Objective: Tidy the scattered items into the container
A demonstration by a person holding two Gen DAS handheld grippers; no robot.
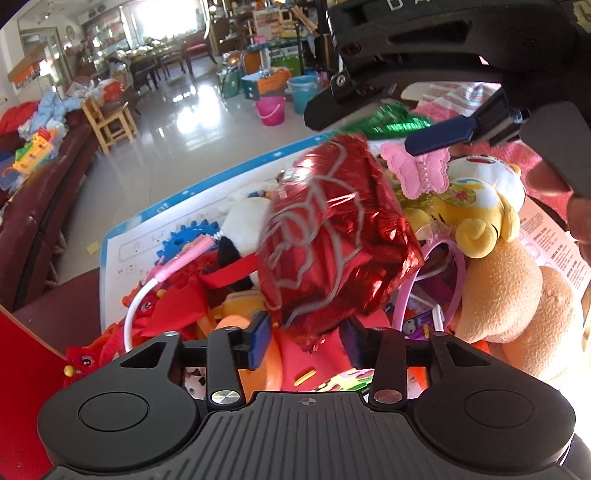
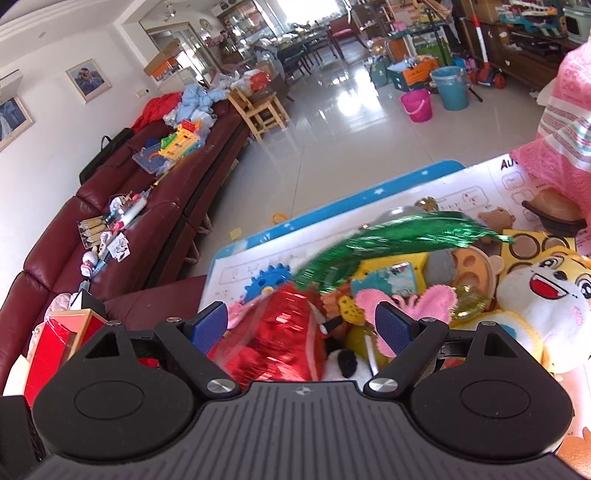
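Red foil balloon (image 1: 332, 236) rises between the left gripper's (image 1: 306, 341) parted jaws; right gripper's (image 2: 301, 325) jaws gape empty.

A large room is seen, floored in glossy pale tiles (image 2: 332, 140) on which bright window light (image 1: 166, 18) is reflected. A dark red leather sofa (image 2: 122, 206) is set along a white wall (image 2: 48, 122) hung with framed pictures (image 2: 88, 80). A small wooden chair (image 2: 264, 109) is placed at the sofa's far end. Further back, a dark dining table (image 1: 155, 61) and glass cabinets (image 2: 247, 22) are made out. A pink bucket (image 2: 416, 105) and a teal bin (image 2: 450, 86) are stood on the floor
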